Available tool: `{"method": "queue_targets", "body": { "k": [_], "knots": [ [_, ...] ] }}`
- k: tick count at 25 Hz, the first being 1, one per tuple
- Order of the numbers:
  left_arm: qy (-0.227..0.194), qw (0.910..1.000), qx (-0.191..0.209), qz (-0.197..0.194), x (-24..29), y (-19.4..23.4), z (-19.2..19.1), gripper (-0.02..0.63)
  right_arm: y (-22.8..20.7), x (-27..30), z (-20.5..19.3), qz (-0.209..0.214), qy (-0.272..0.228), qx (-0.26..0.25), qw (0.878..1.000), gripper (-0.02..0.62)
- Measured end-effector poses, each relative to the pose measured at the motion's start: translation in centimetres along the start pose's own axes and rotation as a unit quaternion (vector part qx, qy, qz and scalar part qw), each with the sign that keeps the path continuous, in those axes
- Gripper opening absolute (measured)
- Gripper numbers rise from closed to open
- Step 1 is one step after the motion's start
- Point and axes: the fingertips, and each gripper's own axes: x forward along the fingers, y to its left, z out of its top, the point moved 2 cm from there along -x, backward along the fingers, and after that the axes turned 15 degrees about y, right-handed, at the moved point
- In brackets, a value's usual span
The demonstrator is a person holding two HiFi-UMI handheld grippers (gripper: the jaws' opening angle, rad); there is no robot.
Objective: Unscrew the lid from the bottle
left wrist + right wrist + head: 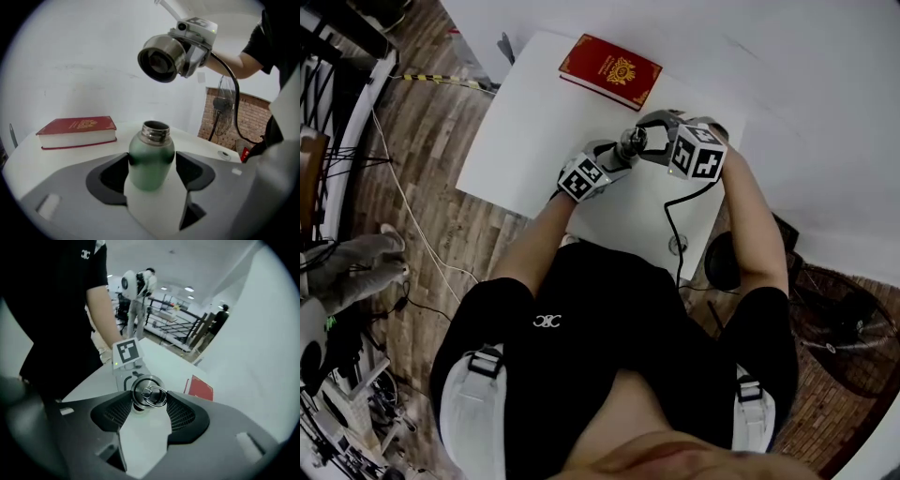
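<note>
While my left gripper (151, 174) sits low in the middle of its own view, its jaws are clamped on the green bottle (151, 157), one dark pad against each side of the body. The bottle stands upright on the white table (42, 159), its threaded steel mouth bare and open. My right gripper (149, 404), at the centre of its view, has its jaws pressed on the steel lid (149, 393), whose ring faces the camera. In the left gripper view that lid hangs in the upper middle, clear above the bottle's mouth, hollow underside toward the lens. Farther back, at the left of that view, a red book (77, 130) lies flat on the table, well apart from the bottle. Beyond the table's edge at the right, a fan (220, 104) stands before a brick wall (255, 117).
</note>
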Motion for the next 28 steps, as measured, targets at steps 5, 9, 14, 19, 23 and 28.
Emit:
{"method": "queue_targets", "body": {
  "k": [5, 9, 14, 19, 23, 28],
  "knots": [
    [-0.051, 0.9985, -0.014, 0.013, -2.6, -0.4, 0.8, 0.358, 0.0, -2.8, -0.9, -0.080, -0.130, 0.174, 0.973, 0.241],
    [-0.121, 0.9904, -0.036, 0.057, -7.8, -0.2, 2.5, 0.352, -0.4, -6.3, -2.6, -0.174, -0.240, 0.325, 0.898, 0.241],
    [-0.233, 0.9571, -0.055, 0.163, -16.0, 2.1, 6.6, 0.100, -0.3, -11.9, -3.5, -0.292, -0.360, 0.447, 0.765, 0.239],
    [-0.258, 0.9334, -0.072, 0.238, -21.9, 2.8, 9.6, 0.053, 0.7, -15.1, -4.2, -0.372, -0.382, 0.519, 0.668, 0.239],
    [-0.259, 0.9287, -0.084, 0.252, -23.5, 2.6, 10.7, 0.053, 1.0, -15.8, -5.3, -0.394, -0.363, 0.554, 0.637, 0.239],
    [-0.236, 0.9264, -0.083, 0.282, -24.7, 2.5, 10.1, 0.053, 1.1, -15.7, -5.3, -0.400, -0.350, 0.559, 0.636, 0.239]
  ]
}}
